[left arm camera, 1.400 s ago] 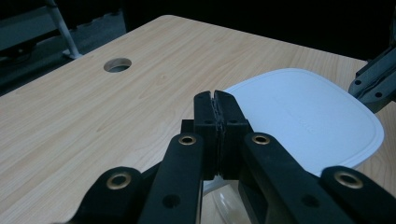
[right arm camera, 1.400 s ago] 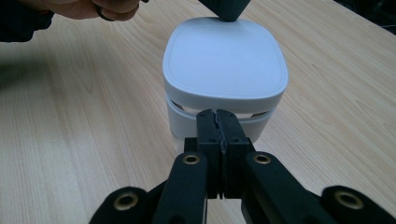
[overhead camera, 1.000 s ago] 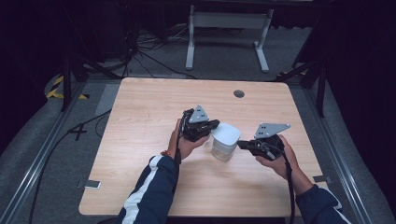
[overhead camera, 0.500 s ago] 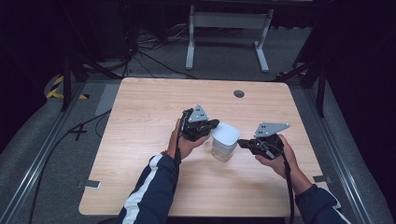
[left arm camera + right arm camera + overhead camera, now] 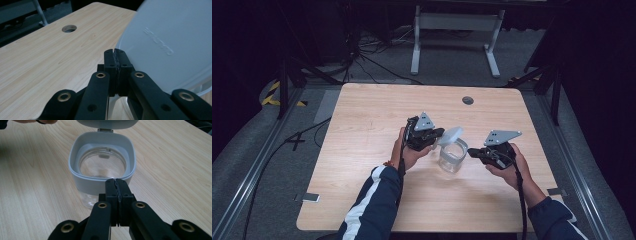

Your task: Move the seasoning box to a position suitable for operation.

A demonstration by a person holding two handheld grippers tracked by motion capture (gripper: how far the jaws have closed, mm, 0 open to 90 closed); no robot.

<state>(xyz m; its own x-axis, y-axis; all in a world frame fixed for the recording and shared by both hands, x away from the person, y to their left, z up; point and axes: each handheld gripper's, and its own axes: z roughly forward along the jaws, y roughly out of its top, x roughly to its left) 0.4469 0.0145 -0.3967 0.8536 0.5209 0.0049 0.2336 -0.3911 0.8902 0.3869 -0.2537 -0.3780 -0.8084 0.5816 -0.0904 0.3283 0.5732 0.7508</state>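
A clear jar (image 5: 452,159) with a grey square rim (image 5: 75,167) stands mid-table between the two grippers. Its grey hinged lid (image 5: 451,135) is tilted up and open, and the jar looks empty inside. My left gripper (image 5: 439,134) is shut, with its closed tips right at the edge of the raised lid (image 5: 170,45); nothing shows between the jaws. My right gripper (image 5: 472,151) is also shut. In the right gripper view, the tips of my right gripper (image 5: 116,181) rest against the near side of the jar's rim, and the lid (image 5: 107,123) hangs over the far side.
The wooden table (image 5: 362,125) has a round cable hole (image 5: 468,100) near its far edge. A person's forearms come in from the near edge. A metal stand (image 5: 452,30) and cables lie on the floor beyond the table.
The jar's lid was down flat on the jar; now it is swung up and open beside the left gripper's tips. Both hands have barely shifted.
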